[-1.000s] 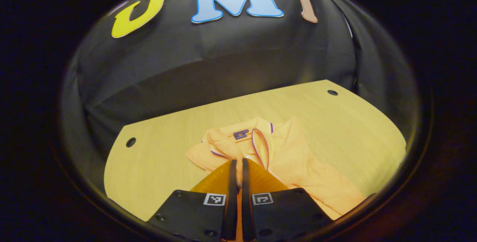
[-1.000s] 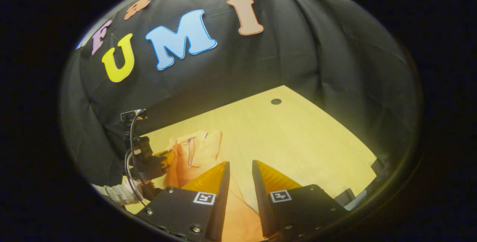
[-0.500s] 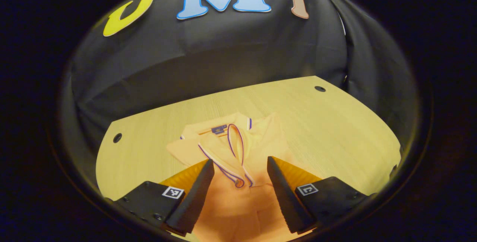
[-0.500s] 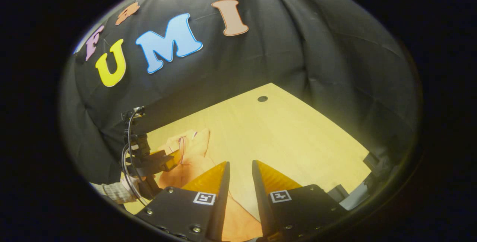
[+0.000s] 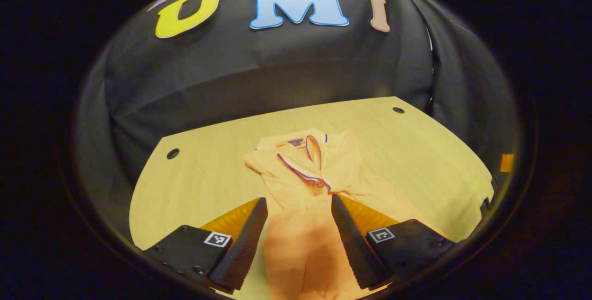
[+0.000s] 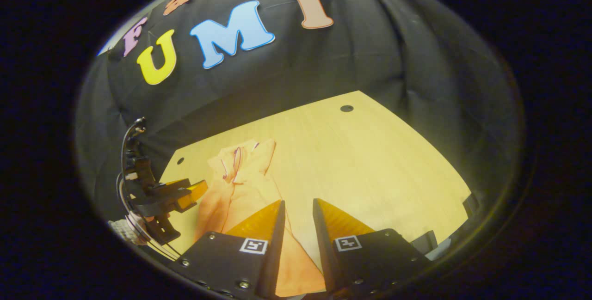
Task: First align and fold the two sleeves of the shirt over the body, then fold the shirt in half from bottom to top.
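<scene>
An orange polo shirt (image 5: 296, 230) lies flat on the wooden table (image 5: 208, 170), its collar (image 5: 309, 148) at the far end and a striped-cuff sleeve folded across the chest. My left gripper (image 5: 297, 199) hovers over the shirt's body, open wide, with nothing between its fingers. In the right gripper view the same shirt (image 6: 245, 184) stretches from the far left toward me. My right gripper (image 6: 298, 202) stands open by a narrow gap above the shirt's near right edge, with table showing between the fingers. The left gripper (image 6: 194, 193) hangs at the shirt's left side.
The table (image 6: 370, 161) has small round holes near its corners (image 5: 173, 153) (image 5: 398, 110) (image 6: 346, 108). Black cloth walls close in behind and beside it. A hand (image 6: 125, 230) holds the left gripper at the left edge.
My left gripper was shut on the cloth near the collar, opened, and has drawn back toward me. The sleeve now rests on the body. The right gripper's gap is unchanged.
</scene>
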`<state>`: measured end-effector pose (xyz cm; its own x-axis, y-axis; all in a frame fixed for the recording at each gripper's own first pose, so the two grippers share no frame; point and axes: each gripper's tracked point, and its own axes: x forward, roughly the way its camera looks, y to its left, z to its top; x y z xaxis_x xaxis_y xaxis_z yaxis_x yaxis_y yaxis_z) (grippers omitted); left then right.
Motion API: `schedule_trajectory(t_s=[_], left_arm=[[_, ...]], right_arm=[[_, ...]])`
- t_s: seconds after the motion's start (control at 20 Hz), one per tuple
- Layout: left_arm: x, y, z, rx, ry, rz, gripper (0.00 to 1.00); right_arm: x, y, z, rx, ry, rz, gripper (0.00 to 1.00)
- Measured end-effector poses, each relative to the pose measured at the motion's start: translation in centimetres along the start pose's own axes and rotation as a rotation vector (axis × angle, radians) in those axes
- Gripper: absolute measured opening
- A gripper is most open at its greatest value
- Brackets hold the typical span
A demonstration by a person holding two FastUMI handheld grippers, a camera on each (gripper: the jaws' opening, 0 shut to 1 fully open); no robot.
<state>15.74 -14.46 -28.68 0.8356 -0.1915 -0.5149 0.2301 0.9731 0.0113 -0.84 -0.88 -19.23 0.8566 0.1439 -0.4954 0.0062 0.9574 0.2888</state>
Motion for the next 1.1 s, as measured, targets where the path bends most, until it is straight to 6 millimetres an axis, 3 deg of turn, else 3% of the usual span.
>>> schedule_trajectory(t_s=[0.15,0.2,0.25,0.3,0.5,0.55,0.6,0.65,0.7,0.75,1.1], left_arm=[[-4.6,1.1,-4.2,-0.016,0.038,0.024,0.92],[-5.7,1.2,-5.5,-0.031,0.049,0.026,0.97],[-7.0,1.5,-6.7,-0.045,0.057,0.034,0.93],[-8.0,1.8,-7.8,-0.057,0.068,0.044,0.97],[-11.5,2.6,-12.3,-0.090,0.121,0.072,0.87],[-12.1,2.6,-13.1,-0.092,0.128,0.078,0.97],[-12.8,2.8,-13.8,-0.096,0.138,0.083,0.97],[-13.3,2.8,-14.5,-0.101,0.147,0.084,0.97],[-13.7,2.8,-15.0,-0.107,0.151,0.086,0.89],[-14.1,2.6,-15.6,-0.115,0.160,0.084,0.97],[-14.7,1.3,-21.4,-0.105,0.256,0.064,0.97]], right_arm=[[1.2,0.6,-2.1,-0.041,0.067,0.035,0.39],[1.6,1.0,-2.9,-0.052,0.088,0.050,0.39],[1.9,1.4,-3.6,-0.066,0.111,0.065,0.44],[2.3,1.8,-4.3,-0.084,0.132,0.078,0.48],[2.9,2.9,-7.4,-0.142,0.219,0.118,0.57],[3.0,2.9,-8.1,-0.155,0.239,0.117,0.64],[3.2,3.0,-9.0,-0.165,0.263,0.117,0.64],[3.2,3.0,-9.9,-0.173,0.289,0.115,0.57],[3.1,3.1,-10.7,-0.177,0.312,0.115,0.64],[3.0,3.0,-11.3,-0.186,0.333,0.110,0.69],[1.8,1.7,-16.5,-0.249,0.440,0.061,0.71]])
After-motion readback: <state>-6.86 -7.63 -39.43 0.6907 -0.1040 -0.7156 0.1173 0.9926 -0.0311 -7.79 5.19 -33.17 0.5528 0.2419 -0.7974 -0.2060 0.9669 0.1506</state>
